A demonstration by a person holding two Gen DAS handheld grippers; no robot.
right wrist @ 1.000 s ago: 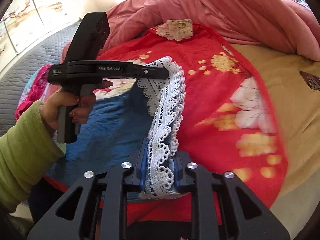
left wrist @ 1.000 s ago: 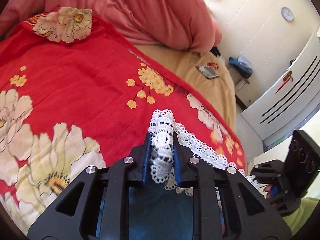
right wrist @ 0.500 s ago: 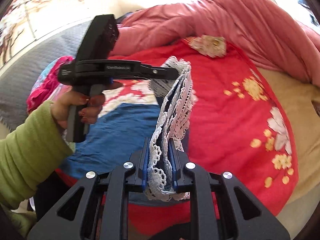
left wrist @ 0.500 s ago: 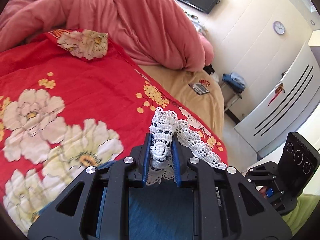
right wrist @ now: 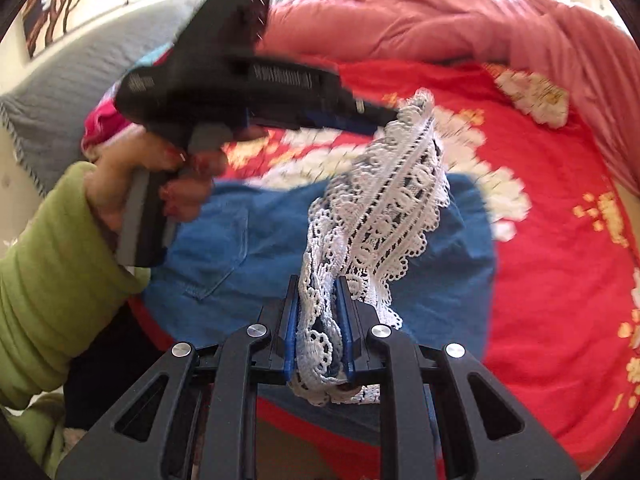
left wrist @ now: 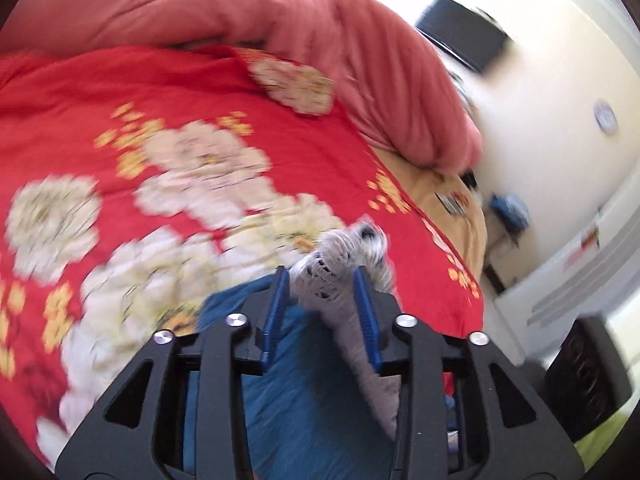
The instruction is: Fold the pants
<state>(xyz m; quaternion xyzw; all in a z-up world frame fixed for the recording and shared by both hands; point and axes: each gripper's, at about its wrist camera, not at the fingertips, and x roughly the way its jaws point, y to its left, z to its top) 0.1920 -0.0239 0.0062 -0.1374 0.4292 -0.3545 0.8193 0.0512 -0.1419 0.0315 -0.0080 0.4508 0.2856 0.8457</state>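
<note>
The blue denim pants with a white lace hem lie on the red flowered bedspread. My right gripper is shut on the lace hem near the bed's front edge. My left gripper has its jaws apart, with the lace hem lying loosely between them above the denim. In the right wrist view the left gripper is blurred, at the far end of the raised lace, held by a hand in a green sleeve.
A pink duvet is heaped at the far side of the bed. A grey quilt lies at the left. A white cabinet and a wall-mounted screen stand past the bed's right edge.
My left gripper's jaws have opened and the lace sits loose between them. Both grippers carried the hem further over the pants; the views are blurred with motion.
</note>
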